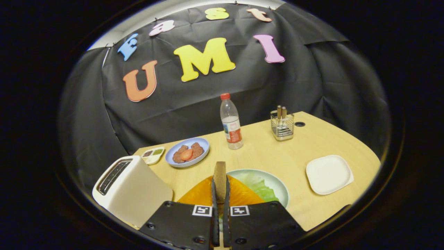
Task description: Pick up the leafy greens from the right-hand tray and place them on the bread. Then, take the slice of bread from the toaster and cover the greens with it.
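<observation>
Tool clenched on bread slice, held upright above greens on plate. Best to tilt slice flat, center over greens, lower w/ care before letting go.

Illumination is even and moderately bright over the tabletop, apparently supplied from above; soft, short shadows are cast beside the water bottle and the toaster. A mild sheen is noted on the white plate. The cloth backdrop is left dim and its folds are faintly lit. Strong fisheye distortion is observed: the tabletop edge is bowed and detail is compressed toward the rim. The tongs, closed on the bread slice, are rendered slightly soft at close range
</observation>
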A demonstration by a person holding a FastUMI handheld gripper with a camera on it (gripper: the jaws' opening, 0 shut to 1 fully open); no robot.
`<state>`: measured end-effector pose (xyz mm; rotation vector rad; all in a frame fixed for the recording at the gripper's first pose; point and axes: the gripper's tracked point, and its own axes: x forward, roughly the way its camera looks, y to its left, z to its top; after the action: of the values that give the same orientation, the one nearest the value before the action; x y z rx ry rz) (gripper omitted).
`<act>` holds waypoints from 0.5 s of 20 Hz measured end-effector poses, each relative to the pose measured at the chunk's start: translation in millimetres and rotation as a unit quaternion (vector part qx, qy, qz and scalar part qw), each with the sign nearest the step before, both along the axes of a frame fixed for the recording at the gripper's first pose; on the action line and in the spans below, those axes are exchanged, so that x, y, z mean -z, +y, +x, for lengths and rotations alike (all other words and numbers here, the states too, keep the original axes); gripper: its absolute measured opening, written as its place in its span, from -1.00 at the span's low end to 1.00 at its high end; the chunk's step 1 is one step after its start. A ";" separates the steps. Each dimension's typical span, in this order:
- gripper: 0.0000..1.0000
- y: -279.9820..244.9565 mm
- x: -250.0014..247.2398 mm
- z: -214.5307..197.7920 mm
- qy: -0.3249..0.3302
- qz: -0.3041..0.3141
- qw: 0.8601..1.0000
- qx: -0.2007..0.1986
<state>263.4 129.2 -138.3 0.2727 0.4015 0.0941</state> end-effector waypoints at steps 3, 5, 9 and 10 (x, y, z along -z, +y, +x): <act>-0.91 -15.5 11.8 3.1 0.010 0.004 1.000 0.001; -0.82 -23.6 17.8 1.7 0.013 0.007 1.000 0.002; -0.67 -35.7 33.0 6.6 0.023 -0.004 1.000 0.004; -0.57 -39.9 37.8 6.8 0.026 -0.006 1.000 0.004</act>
<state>270.2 89.3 -176.1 0.2647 0.4525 0.0773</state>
